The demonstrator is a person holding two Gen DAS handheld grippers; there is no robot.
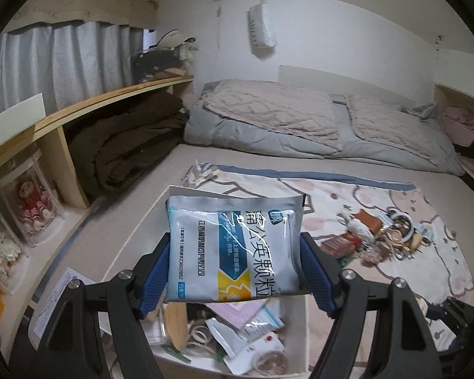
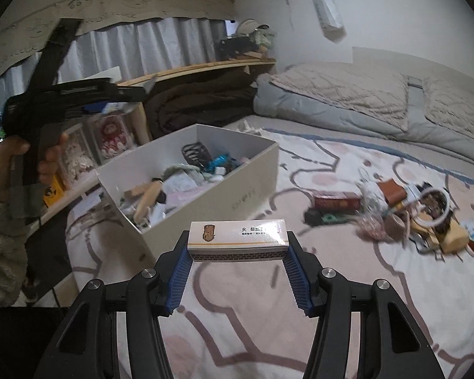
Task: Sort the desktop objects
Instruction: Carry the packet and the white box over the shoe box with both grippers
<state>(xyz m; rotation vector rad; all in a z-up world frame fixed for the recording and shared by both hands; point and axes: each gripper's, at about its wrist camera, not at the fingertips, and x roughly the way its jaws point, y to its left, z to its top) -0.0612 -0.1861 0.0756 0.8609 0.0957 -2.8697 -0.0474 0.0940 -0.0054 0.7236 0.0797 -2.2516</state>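
Note:
My left gripper (image 1: 233,252) is shut on a white and blue medicine sachet (image 1: 233,246) and holds it above the open white box (image 1: 300,341), which holds several small items. My right gripper (image 2: 238,249) is shut on a white matchbox (image 2: 238,237), held over the patterned blanket (image 2: 300,300) just right of the box (image 2: 237,189). A pile of loose small objects (image 2: 395,208) lies on the blanket to the right; it also shows in the left wrist view (image 1: 379,233). The left gripper's body (image 2: 63,94) shows blurred at upper left in the right wrist view, held in a hand.
A wooden shelf unit (image 1: 79,110) with a brown folded blanket and boxed dolls (image 1: 31,208) runs along the left. Grey and beige bedding (image 1: 300,120) lies at the back. A paper sheet (image 1: 57,300) lies left of the box.

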